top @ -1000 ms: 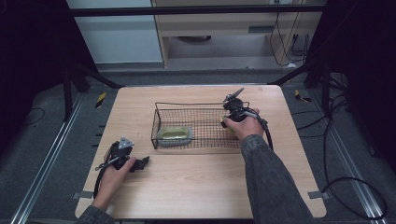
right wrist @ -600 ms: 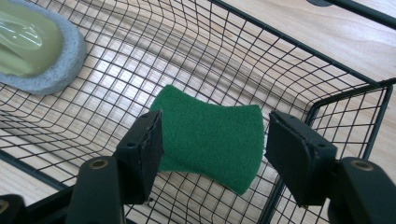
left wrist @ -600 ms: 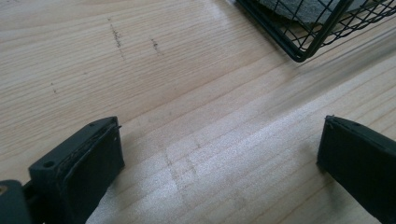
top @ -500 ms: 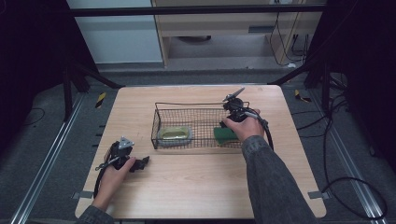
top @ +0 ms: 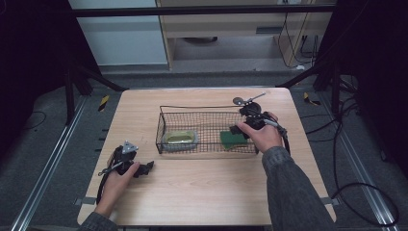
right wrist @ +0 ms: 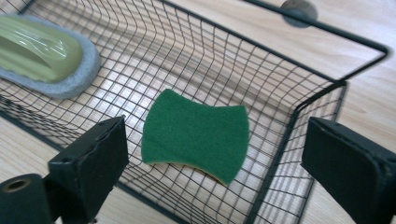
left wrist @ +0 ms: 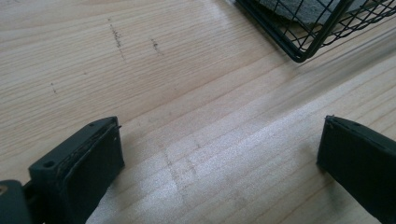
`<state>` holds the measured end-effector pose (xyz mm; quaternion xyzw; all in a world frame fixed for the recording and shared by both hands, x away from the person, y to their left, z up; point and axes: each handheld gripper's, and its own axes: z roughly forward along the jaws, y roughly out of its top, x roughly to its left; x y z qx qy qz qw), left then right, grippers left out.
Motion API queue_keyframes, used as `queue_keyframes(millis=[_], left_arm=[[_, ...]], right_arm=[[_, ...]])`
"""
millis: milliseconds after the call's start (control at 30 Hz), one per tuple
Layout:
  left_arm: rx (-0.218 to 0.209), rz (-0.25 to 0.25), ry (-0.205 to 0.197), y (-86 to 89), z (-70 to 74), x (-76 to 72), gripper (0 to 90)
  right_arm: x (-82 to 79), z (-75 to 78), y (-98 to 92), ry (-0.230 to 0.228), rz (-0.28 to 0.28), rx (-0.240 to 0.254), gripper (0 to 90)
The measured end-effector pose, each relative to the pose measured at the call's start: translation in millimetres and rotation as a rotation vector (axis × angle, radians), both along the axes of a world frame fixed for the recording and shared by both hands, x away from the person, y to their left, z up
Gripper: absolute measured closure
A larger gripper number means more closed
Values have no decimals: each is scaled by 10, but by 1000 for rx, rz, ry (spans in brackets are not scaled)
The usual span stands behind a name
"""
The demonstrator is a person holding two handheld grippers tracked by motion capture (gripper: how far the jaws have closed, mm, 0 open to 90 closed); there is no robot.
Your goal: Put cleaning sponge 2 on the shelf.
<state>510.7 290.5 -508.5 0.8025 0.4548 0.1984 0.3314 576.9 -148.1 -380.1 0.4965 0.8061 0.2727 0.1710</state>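
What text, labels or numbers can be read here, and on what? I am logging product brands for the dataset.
None can be read.
The green sponge and the pale scrubber in the wire basket show no print.
The table bears only grain and scuff marks.

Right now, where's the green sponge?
The green sponge lies flat in the wire basket's right end, just below the right gripper, apart from the yellow-green scrubber at left.
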Motion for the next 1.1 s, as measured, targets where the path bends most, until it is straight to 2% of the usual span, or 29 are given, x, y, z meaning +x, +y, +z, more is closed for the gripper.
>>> queue_keyframes(millis=[133, 267, 433, 533, 733, 867, 1100], left_arm=[[1, -1, 0, 1, 0, 0, 0], [1, -1, 0, 0, 1, 0, 0], [1, 0, 0, 0, 0, 0, 0], [0, 0, -1, 0, 0, 0, 0], [1, 0, 0, 1, 0, 0, 0], [1, -1, 0, 1, 0, 0, 0], [1, -1, 0, 1, 0, 0, 0]], right_arm=[[-124, 44, -183, -46, -17, 31, 63], [-260, 90, -369, -89, -39, 31, 85], [-462, 95, -603, -122, -54, 67, 91], [-596, 66, -718, -141, -54, 63, 91], [-836, -52, -925, -179, -76, 34, 93], [-943, -178, -1065, -187, -103, 21, 98], [-1027, -481, -1252, -168, -143, 12, 101]])
